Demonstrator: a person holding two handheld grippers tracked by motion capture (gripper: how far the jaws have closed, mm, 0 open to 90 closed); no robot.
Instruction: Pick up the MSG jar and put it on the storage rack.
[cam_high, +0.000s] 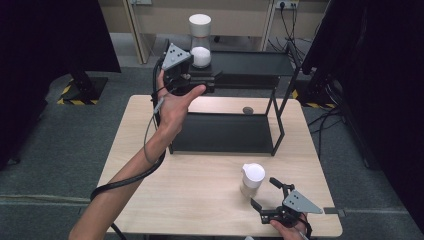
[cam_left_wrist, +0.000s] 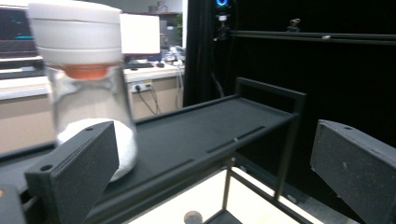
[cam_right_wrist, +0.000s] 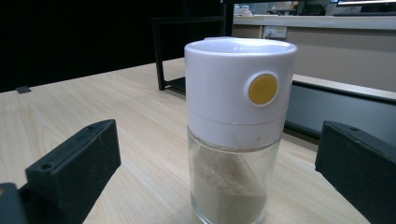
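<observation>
A glass jar (cam_high: 200, 42) with a white lid and white powder stands on the top shelf of a black rack (cam_high: 250, 64). My left gripper (cam_high: 212, 82) is held open at the shelf's front left edge. In the left gripper view that jar (cam_left_wrist: 86, 93) stands just beyond the left jaw, not between the jaws of the left gripper (cam_left_wrist: 210, 172). A glass shaker (cam_high: 251, 179) with a white cap sits on the wooden table (cam_high: 200, 195). My right gripper (cam_high: 265, 193) is open just in front of it. The shaker (cam_right_wrist: 238, 126) holds tan powder and shows a yellow button, with the right gripper (cam_right_wrist: 219, 140) empty.
The rack's lower shelf (cam_high: 220, 132) lies bare on the table. A small grey round disc (cam_high: 247, 110) rests on the table behind it. Black curtains and stands flank the table on both sides.
</observation>
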